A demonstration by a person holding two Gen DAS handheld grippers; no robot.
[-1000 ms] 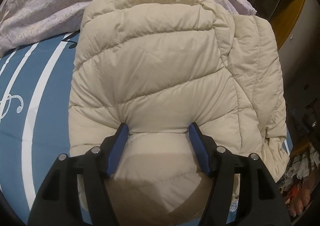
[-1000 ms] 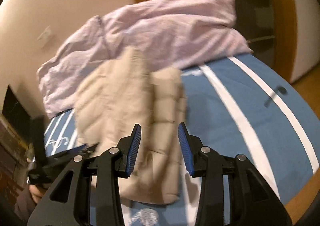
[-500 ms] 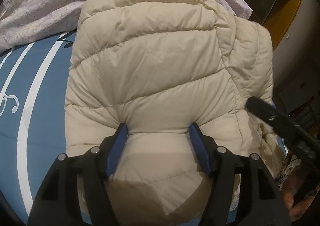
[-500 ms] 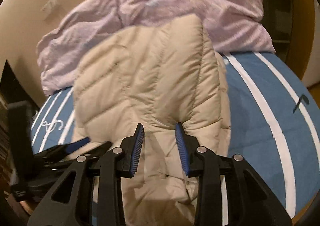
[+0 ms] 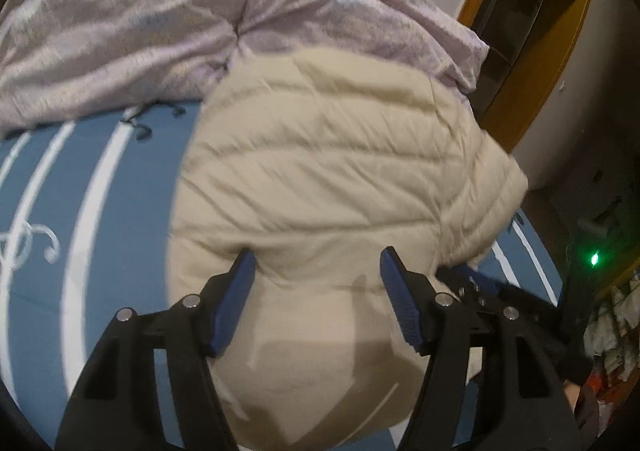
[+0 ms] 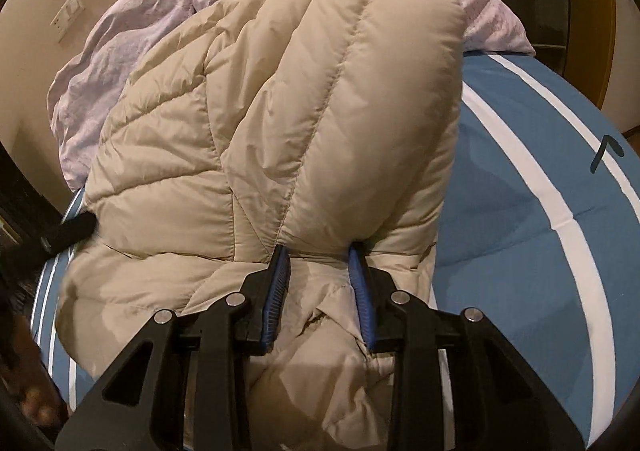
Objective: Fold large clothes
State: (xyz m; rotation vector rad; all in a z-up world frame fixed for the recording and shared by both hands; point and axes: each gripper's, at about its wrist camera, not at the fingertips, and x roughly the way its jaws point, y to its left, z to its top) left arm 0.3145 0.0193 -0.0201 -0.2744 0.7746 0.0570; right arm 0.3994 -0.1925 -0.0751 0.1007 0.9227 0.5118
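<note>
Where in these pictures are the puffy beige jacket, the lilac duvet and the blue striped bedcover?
puffy beige jacket (image 6: 320, 123): right wrist view, on its quilted top panel.
lilac duvet (image 5: 120, 31): left wrist view, on its crumpled upper surface.
blue striped bedcover (image 6: 520, 211): right wrist view, on a bare blue patch beside the jacket.

left tongs (image 5: 316, 259) — jaws spread wide | right tongs (image 6: 318, 253) — jaws parted, narrower gap
</note>
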